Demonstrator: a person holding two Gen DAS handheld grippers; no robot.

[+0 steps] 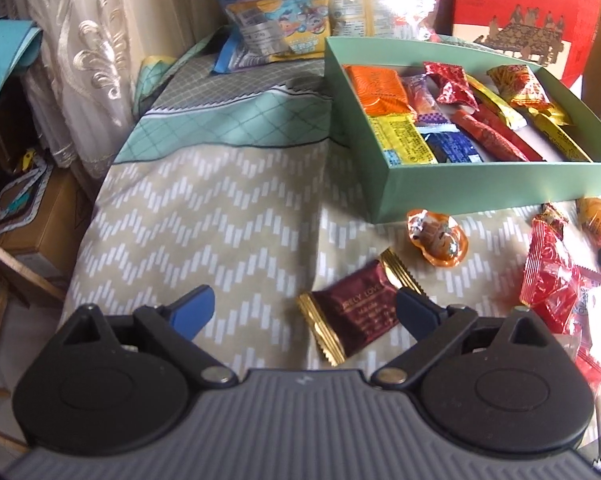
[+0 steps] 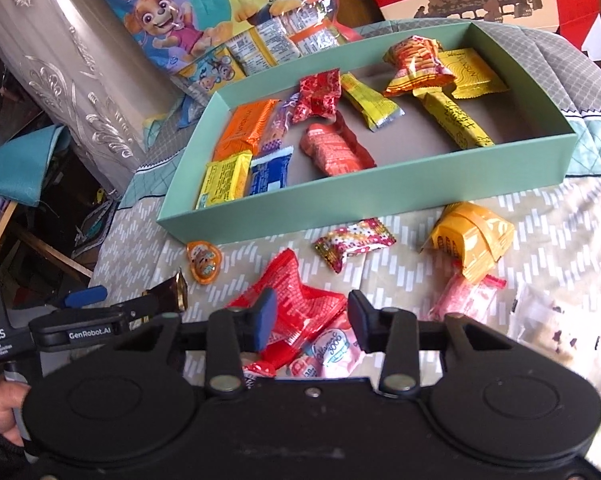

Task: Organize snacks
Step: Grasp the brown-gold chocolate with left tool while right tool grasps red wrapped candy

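A: How far along are you?

B: About half: your box (image 2: 380,176) holds nine or so snacks; several lie loose beside it.

A: Jaws?

B: Left gripper (image 1: 304,304) wide around the maroon bar (image 1: 356,312); right gripper (image 2: 312,316) narrow over the red wrapper (image 2: 296,300), not pressing.

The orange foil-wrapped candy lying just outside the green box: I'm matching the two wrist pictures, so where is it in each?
Left wrist: orange foil-wrapped candy, right of centre, just below the green box front wall.
Right wrist: same candy, left of centre, below the box's near-left corner.
Shared landmark: the green box.
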